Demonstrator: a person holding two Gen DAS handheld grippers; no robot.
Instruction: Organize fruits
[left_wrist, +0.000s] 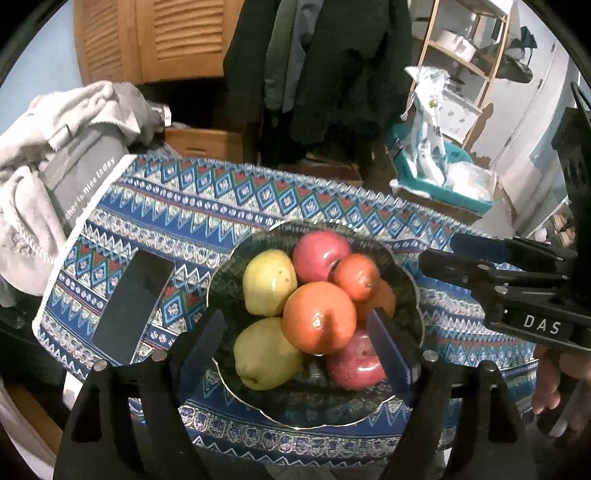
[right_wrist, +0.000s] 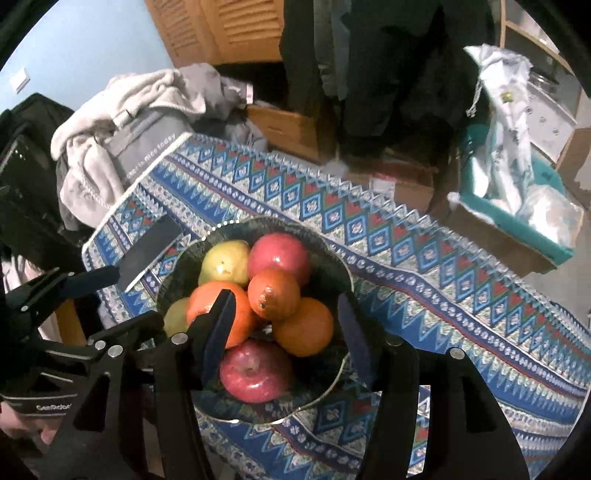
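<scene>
A dark bowl (left_wrist: 408, 280) (right_wrist: 334, 269) on the patterned cloth holds a pile of fruit: two yellow-green pears (left_wrist: 269, 281) (left_wrist: 265, 353), two red apples (left_wrist: 320, 254) (left_wrist: 356, 362), a large orange (left_wrist: 319, 317) and smaller oranges (left_wrist: 356, 276). In the right wrist view I see the near apple (right_wrist: 255, 371), far apple (right_wrist: 279, 256), oranges (right_wrist: 273, 293) (right_wrist: 303, 326) (right_wrist: 218, 315) and a pear (right_wrist: 224, 261). My left gripper (left_wrist: 299, 345) hovers open over the bowl's near side. My right gripper (right_wrist: 286, 338) hovers open above the fruit; it also shows in the left wrist view (left_wrist: 439, 254), empty.
A black phone-like slab (left_wrist: 135, 306) (right_wrist: 149, 245) lies on the cloth (left_wrist: 221, 206) left of the bowl. Piled towels and a grey cushion (left_wrist: 55, 177) sit at the table's left. Boxes and a teal bin (left_wrist: 443, 181) stand beyond the far edge.
</scene>
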